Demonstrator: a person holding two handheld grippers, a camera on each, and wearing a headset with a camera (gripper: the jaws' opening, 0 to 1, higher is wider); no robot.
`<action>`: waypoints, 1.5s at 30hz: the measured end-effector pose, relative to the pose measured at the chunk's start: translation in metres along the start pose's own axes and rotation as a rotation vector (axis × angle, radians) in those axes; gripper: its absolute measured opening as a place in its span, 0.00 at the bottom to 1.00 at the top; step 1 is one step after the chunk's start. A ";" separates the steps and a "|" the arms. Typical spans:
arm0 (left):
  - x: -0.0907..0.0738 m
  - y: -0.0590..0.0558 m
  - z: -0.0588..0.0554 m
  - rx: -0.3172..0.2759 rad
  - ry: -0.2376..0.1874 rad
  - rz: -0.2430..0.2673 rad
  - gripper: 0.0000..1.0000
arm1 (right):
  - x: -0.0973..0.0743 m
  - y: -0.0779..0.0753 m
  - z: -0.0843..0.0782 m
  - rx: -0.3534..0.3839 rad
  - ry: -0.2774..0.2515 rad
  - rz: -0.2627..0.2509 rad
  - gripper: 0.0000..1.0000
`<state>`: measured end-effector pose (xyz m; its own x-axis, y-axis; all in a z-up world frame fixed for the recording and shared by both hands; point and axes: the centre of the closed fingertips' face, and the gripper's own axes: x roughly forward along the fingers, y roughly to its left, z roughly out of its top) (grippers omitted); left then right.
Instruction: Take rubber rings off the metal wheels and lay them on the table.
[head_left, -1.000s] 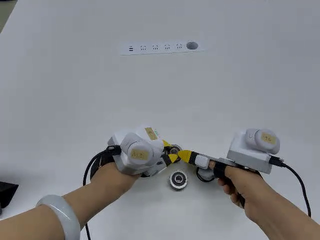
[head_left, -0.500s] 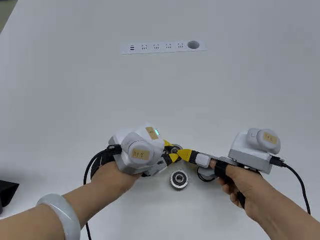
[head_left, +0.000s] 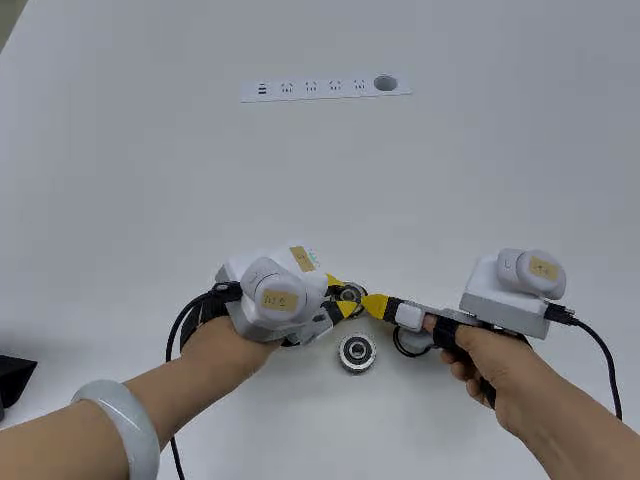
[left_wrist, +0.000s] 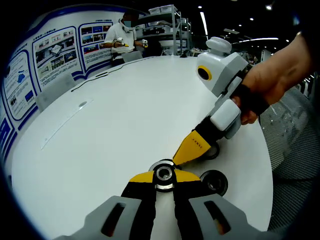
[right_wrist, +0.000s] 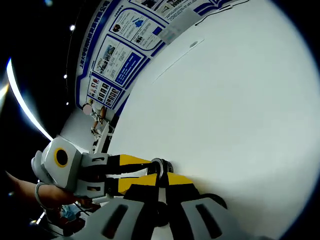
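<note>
Clamping metal wheel (left_wrist: 164, 172) in left gripper (left_wrist: 164, 177) fingers, pinching its rubber ring (right_wrist: 161, 163) with right gripper (right_wrist: 162, 179) fingers; next, presumably, peeling it free.

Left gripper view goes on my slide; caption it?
Left gripper clamps a metal wheel while the right gripper pinches its rim; a second wheel lies nearby.

At the white workbench (head_left: 200, 180), the right gripper (head_left: 368, 303), its yellow tips pinching the black rubber ring (right_wrist: 160, 164) on the small metal wheel (left_wrist: 164, 173), is edging slightly rightward, away from the left gripper (head_left: 340, 298). The left gripper appears to be rolling very slightly in the hand. The headset view is drifting a little.
</note>
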<state>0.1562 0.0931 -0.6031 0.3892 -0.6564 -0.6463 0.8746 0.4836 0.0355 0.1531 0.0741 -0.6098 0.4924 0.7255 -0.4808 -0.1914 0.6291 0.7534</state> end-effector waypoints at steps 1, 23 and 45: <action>0.000 0.000 0.000 0.000 0.000 0.000 0.12 | 0.000 -0.001 -0.001 -0.008 0.001 -0.005 0.05; -0.001 0.000 0.000 -0.001 0.004 -0.002 0.12 | 0.000 0.004 0.000 -0.023 0.004 -0.002 0.02; -0.001 -0.001 0.000 0.009 0.007 -0.005 0.12 | -0.001 0.022 0.002 -0.032 0.005 0.051 0.02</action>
<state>0.1555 0.0932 -0.6023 0.3831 -0.6548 -0.6515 0.8789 0.4754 0.0390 0.1497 0.0866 -0.5922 0.4768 0.7586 -0.4441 -0.2438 0.5996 0.7623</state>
